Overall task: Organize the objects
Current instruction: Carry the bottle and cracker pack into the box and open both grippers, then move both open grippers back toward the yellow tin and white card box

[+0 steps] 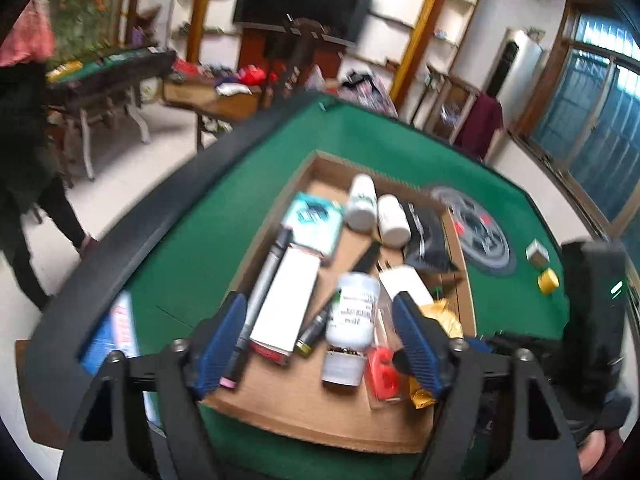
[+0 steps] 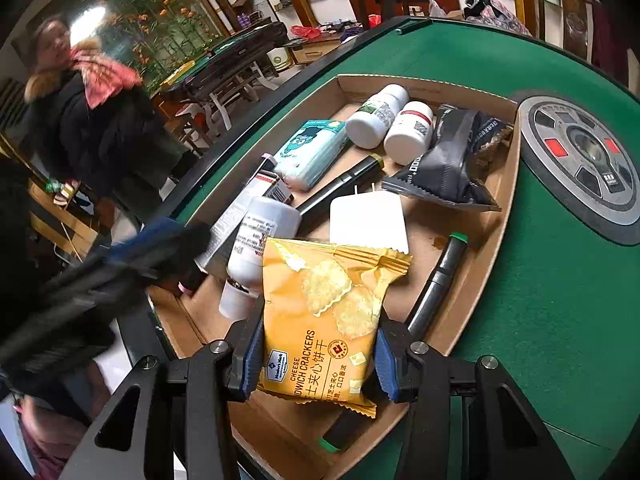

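Right wrist: jaws clamp Member's Mark "CHEESE SANDWICH CRACKERS" packet (image 2: 324, 320); left jaws wide.

White tiled floor (image 1: 132, 168), a dark television (image 1: 304, 4) against shelved white walls, blue-paned windows (image 1: 600, 128) at right, and a cluttered wooden table (image 1: 224, 100)

Both wrist views look steeply down, close above the cardboard tray (image 1: 304, 412) (image 2: 480, 280) on the green worktop (image 1: 192, 248) (image 2: 560, 340), sharing its contents.

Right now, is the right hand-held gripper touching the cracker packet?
Touching. The right wrist view shows the right hand-held gripper with both blue pads pressed against the sides of the cracker packet.
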Motion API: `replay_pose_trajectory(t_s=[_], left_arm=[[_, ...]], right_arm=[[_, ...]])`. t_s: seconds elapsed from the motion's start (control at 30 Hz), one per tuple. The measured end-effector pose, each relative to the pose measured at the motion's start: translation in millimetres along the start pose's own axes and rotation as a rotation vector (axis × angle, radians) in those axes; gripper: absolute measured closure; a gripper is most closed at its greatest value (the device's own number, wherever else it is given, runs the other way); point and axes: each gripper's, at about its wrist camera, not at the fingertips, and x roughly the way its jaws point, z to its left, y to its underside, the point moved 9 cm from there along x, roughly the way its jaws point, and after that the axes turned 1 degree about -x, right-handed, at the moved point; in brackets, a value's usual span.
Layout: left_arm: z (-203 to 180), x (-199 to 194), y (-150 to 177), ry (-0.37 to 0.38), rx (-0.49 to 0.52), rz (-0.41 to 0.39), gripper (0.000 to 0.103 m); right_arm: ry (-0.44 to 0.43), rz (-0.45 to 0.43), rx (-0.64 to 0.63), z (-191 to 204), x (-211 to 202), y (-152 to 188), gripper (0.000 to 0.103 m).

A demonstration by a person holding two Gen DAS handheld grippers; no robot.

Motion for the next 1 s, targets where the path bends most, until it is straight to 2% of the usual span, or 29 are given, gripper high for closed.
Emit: replay_pose_trajectory(t_s=[0.1, 0.17, 0.27, 0.33, 0.43, 0.53, 0.73, 1.0], left_arm=[[2, -25, -10, -0.09, 0.016, -0.08, 0.013], [3, -40, -14, -0.163, 0.033, -0.13, 0.01], [2, -55, -16, -0.265, 0.061, -0.173, 0.007], [0, -61, -16, -0.302, 0.076, -0.187, 0.007], [-6, -68, -16, -0.356, 0.105, -0.204, 0.007], [-15, -72, -15, -0.39, 0.147, -0.216, 0.007], [-37, -73, -12, -0.406, 0.211, -0.219, 0.005], [-59, -55, -8, -0.413, 0.259, -0.177, 0.004]], right_arm=[[0.021, -0.003, -0.057, 10, 3, 4, 0.051], [0.046, -0.016, -0.114, 19, 4, 7, 0.049], [0.048, -0.049, -0.185, 32, -2, 11, 0.039], [0.047, -0.085, -0.218, 39, -13, 11, 0.03], [0.044, -0.14, -0.234, 41, -31, 9, 0.025], [0.039, -0.179, -0.21, 34, -47, 5, 0.021], [0.044, -0.206, -0.13, 6, -63, 1, 0.018], [0.07, -0.233, -0.032, -44, -78, -3, 0.018]])
